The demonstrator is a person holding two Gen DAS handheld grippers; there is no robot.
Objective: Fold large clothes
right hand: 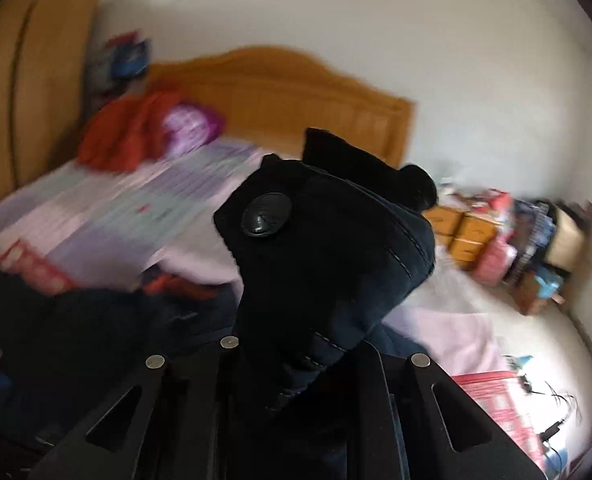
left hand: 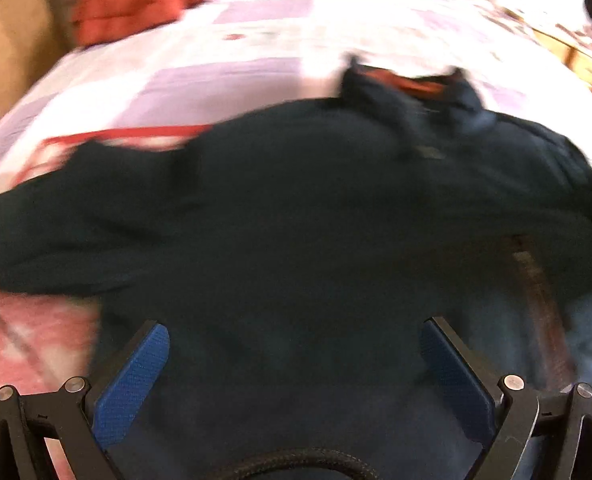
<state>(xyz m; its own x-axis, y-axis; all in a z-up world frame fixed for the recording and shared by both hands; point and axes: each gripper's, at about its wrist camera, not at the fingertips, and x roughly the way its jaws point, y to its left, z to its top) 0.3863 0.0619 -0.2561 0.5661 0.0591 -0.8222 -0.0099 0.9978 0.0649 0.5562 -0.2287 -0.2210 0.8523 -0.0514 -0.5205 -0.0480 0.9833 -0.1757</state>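
Right gripper: jaws together, clamped on cuff or tab end of dark navy coat; black button shows at frame centre.

Left gripper: blue pads wide apart, holding nothing; we cannot tell whether it touches cloth.

Coat: spread across lower half of frame on bed, collar upper right.

Handling, our judgement: thick, heavy, soft, limp; not fragile. Best hold: stitched hems, cuffs, shoulder seams.
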